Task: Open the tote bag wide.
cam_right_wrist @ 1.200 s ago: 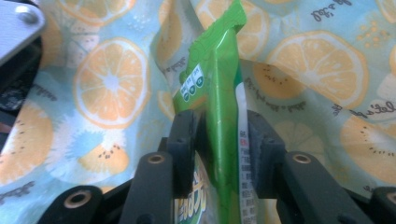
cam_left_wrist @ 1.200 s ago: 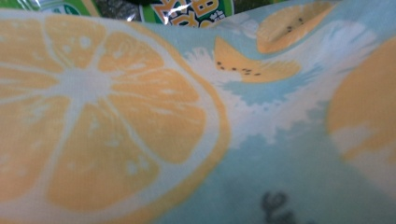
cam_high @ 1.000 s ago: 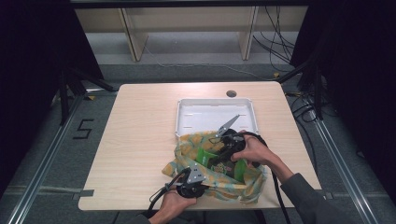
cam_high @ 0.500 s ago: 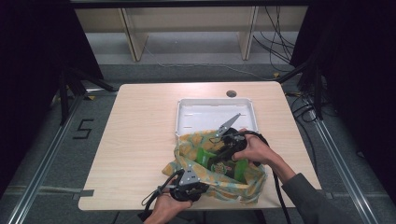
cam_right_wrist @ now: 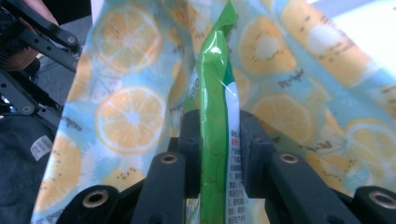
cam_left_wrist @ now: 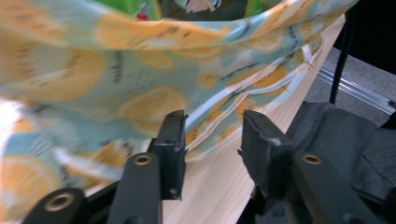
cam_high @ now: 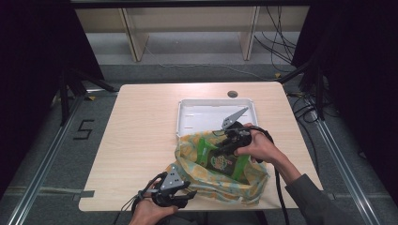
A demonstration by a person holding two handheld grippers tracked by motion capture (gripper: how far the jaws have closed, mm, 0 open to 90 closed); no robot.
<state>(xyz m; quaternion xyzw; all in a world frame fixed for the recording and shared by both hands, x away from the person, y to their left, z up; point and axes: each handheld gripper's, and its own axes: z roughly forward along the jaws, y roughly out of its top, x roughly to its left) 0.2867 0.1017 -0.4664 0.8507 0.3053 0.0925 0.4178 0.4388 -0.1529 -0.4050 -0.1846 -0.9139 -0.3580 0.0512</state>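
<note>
On the pale wooden table (cam_high: 141, 140) lies a soft fabric bag printed with orange and lemon slices on light blue (cam_high: 206, 180), its mouth gaping toward the shallow white plastic tray (cam_high: 192, 110) just behind it; a glossy green snack packet (cam_high: 220, 159) stands partly inside that mouth, tilted, its upper part above the cloth. The right gripper (cam_high: 220, 149) comes in from the right, the hand wrapped over its body and the forearm slanting down to the table's near right corner; in the right gripper view its black jaws are pressed on either side of the packet's (cam_right_wrist: 215, 93) thin edge, the printed cloth (cam_right_wrist: 126, 116) spread behind. The left gripper (cam_high: 187, 191) sits low at the near edge of the table, just beside the bag's near hem, the hand cupped beneath it; its jaws have just been opening and now stand about half apart; in the left gripper view (cam_left_wrist: 212, 135) the bag's hem (cam_left_wrist: 140, 102) lies beyond the tips, the pads clear of it.
</note>
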